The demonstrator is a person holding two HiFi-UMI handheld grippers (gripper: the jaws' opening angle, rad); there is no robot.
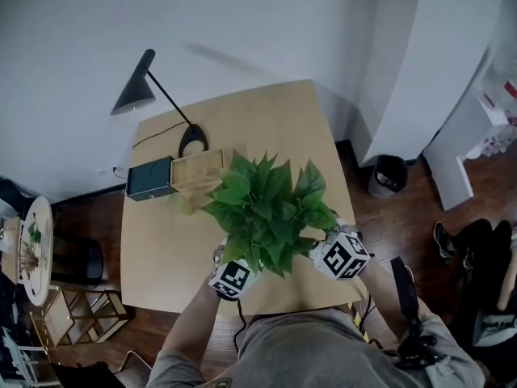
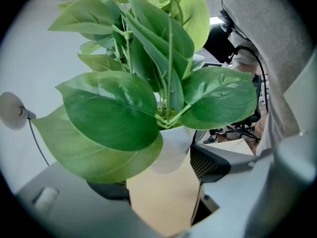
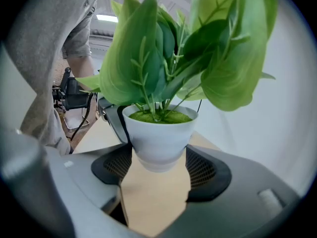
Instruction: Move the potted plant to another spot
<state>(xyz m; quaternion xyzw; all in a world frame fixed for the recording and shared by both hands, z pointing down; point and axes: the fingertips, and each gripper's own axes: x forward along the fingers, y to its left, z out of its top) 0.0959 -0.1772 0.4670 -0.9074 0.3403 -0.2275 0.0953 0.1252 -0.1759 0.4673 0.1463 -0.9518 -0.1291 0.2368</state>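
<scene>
To my left the pale square wooden table lies bare up to its near edge. A black desk lamp and a dark green box crowd the far-left corner. My left claw and right claw both clamp the white pot of the leafy green potted plant. It stands upright above the table's front edge, stems pointing up.

- Under the left gripper and the right gripper lies a pale wooden table.
- Ahead of the left gripper, a dark green box touches a wooden box; past them stands a black desk lamp.
- A white wall rises beyond the table.
- Right of the right gripper is dark wood floor with a black bin.
- Far left of the left gripper stands a round white side table.
</scene>
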